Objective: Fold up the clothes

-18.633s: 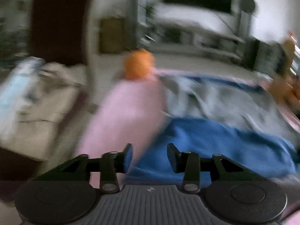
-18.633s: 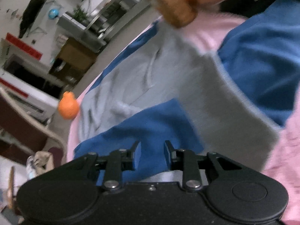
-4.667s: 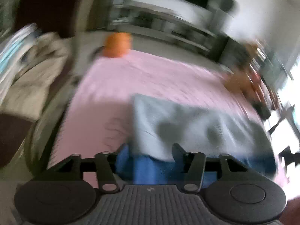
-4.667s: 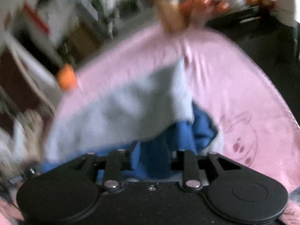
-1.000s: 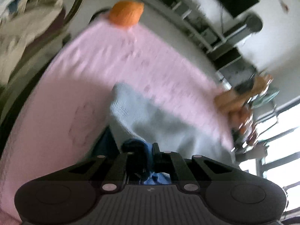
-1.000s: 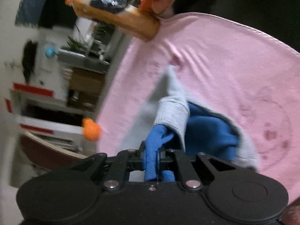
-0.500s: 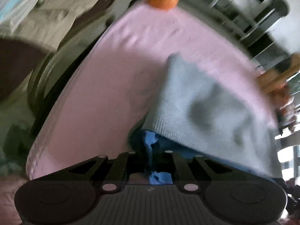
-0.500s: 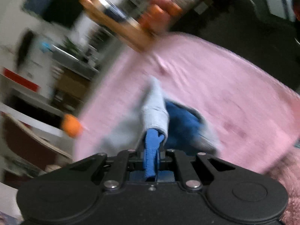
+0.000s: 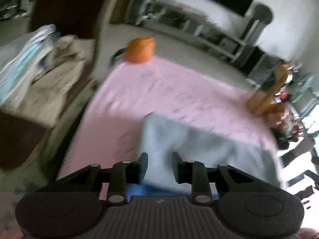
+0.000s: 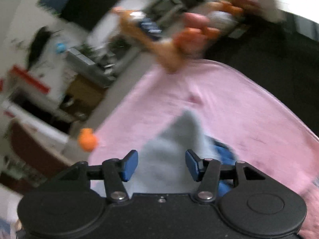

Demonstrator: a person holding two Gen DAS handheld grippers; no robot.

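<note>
On the far left a heap of beige clothes (image 9: 49, 75) lies off the side of the pink blanket (image 9: 179, 91), and an orange pouf (image 9: 140, 49) sits at the blanket's far left corner; both are well apart from the folded grey-and-blue garment (image 9: 199, 145), so there is open room on that side. The left gripper (image 9: 159, 165) hovers over the garment's near left edge, its jaws opening at a narrow gap with nothing pressed between them. The likely trouble is that a fingertip snags the loose grey top layer on the way out and drags the fold open, baring the blue underneath. The right gripper (image 10: 161, 166) hangs over the garment's right end, jaws opening to a middling spread, empty; the same snag risk applies there. Further right a wooden rack (image 10: 159, 45) crowds the blanket's far corner, so room is tighter
</note>
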